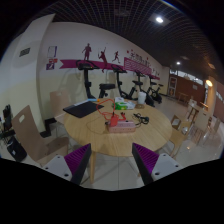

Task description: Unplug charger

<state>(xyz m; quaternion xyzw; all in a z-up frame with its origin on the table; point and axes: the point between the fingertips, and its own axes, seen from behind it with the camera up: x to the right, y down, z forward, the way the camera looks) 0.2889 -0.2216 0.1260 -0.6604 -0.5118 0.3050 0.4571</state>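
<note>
Charger: not identifiable as such; presumably within the small clutter (122, 118) at approx. centre of the round wooden surface (100, 138), well beyond the tool (112, 160) and straight ahead, slightly right of its centreline. Long axis: cannot tell.

Tool: open, nothing between fingers; 2 purple pads (79, 158) visible.

Count on surface: 1 laptop (84, 108), left of clutter; 1 green item (121, 104) behind it. Chairs (37, 140) around surface: at least 2. Approach judged: forward reach required before any grip.

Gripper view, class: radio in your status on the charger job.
Claw open, empty. Table well ahead; charger not made out among clutter. Chair beside table.
</note>
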